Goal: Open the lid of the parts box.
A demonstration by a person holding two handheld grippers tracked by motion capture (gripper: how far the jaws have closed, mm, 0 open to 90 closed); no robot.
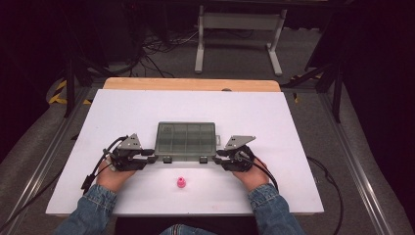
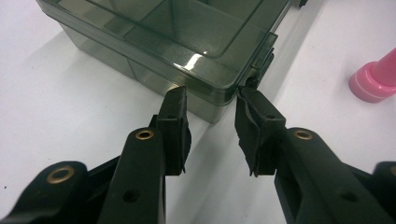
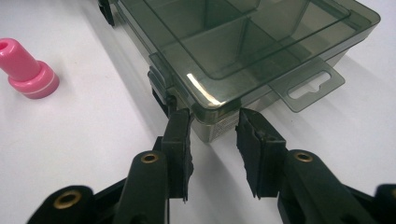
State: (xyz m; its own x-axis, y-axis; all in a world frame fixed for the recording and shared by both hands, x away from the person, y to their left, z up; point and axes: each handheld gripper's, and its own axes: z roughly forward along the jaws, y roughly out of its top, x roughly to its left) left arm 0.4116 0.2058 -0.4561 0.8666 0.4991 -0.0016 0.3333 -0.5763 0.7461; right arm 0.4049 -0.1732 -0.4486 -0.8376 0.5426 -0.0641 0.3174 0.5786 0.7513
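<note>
While both hands rest on the white worktop [image 1: 122, 112], a smoky translucent compartment box [image 1: 186, 139] lies closed between two grippers.
Left gripper [image 2: 210, 100] stands with jaws parted, straddling the box's near left corner, tips just at its wall beside a black latch [image 2: 264, 60]. Right gripper [image 3: 212, 116] is likewise spread at the near right corner, close to the clear hang tab [image 3: 310, 86]. A pink stopper-shaped piece [image 1: 180, 183] stands nearer the person, apart from the box.

One smoky compartment box [image 1: 186, 140], one pink peg [image 1: 180, 183], and two black latches [image 1: 167, 159] on the box.
</note>
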